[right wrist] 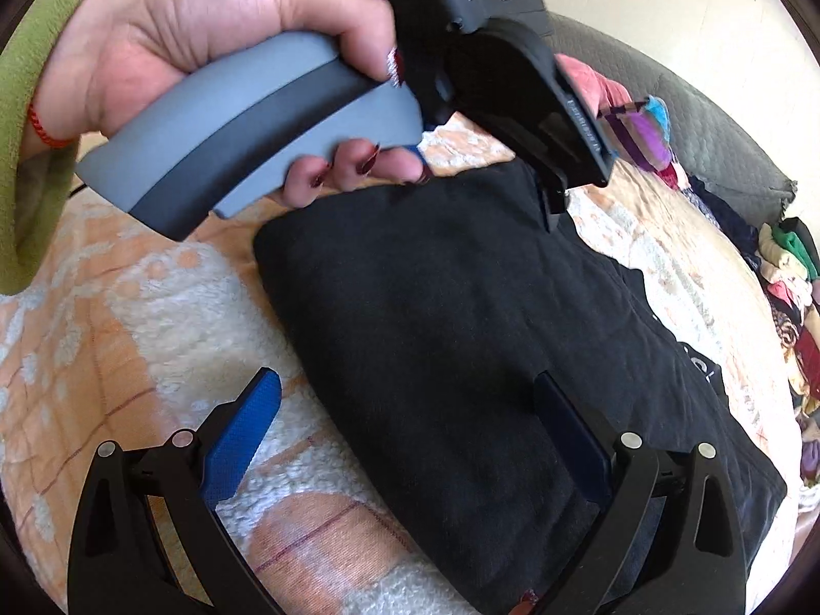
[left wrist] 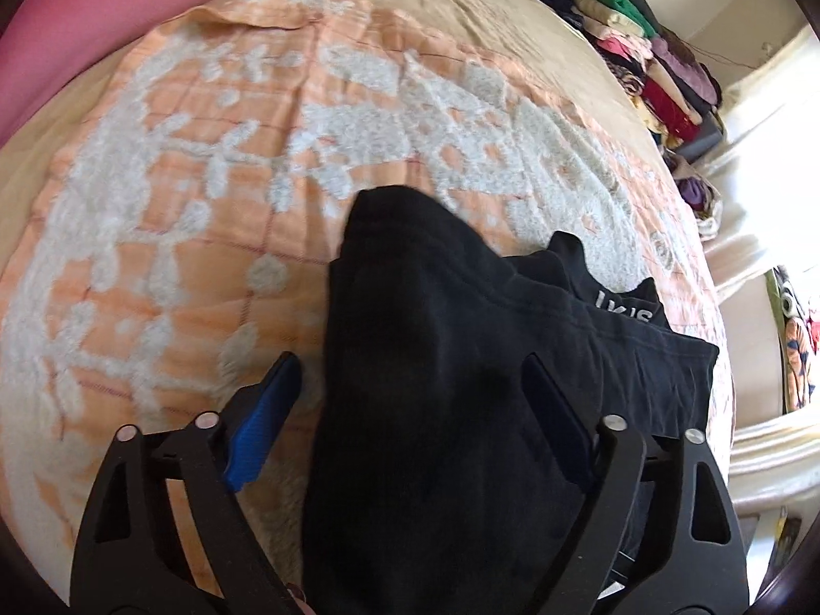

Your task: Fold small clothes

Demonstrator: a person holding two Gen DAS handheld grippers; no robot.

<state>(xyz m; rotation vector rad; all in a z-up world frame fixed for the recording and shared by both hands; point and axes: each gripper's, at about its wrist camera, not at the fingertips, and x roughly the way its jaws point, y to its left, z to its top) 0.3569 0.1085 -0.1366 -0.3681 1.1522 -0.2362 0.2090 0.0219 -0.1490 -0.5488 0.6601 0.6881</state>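
Soft black knit garment [right wrist: 435, 318] half-folded on the peach-and-white tufted bedspread [left wrist: 169, 215].
Both claws stand wide, pressing nothing: the left claw [left wrist: 410, 400] straddles a raised fold of the cloth, the right claw [right wrist: 410, 430] hovers over its near edge. Light, limp and floppy, it probably handles best pinched at a doubled edge or corner.

Daylight, bright, entering from the right: window area [left wrist: 769, 97] blown out to white. Bedspread [left wrist: 205, 179] evenly lit, shadows soft. Black garment [left wrist: 435, 359] reads as near-featureless dark, folds barely visible. Hand [right wrist: 205, 46] slightly motion-blurred. Strong fisheye curvature in both views; corners vignetted black.
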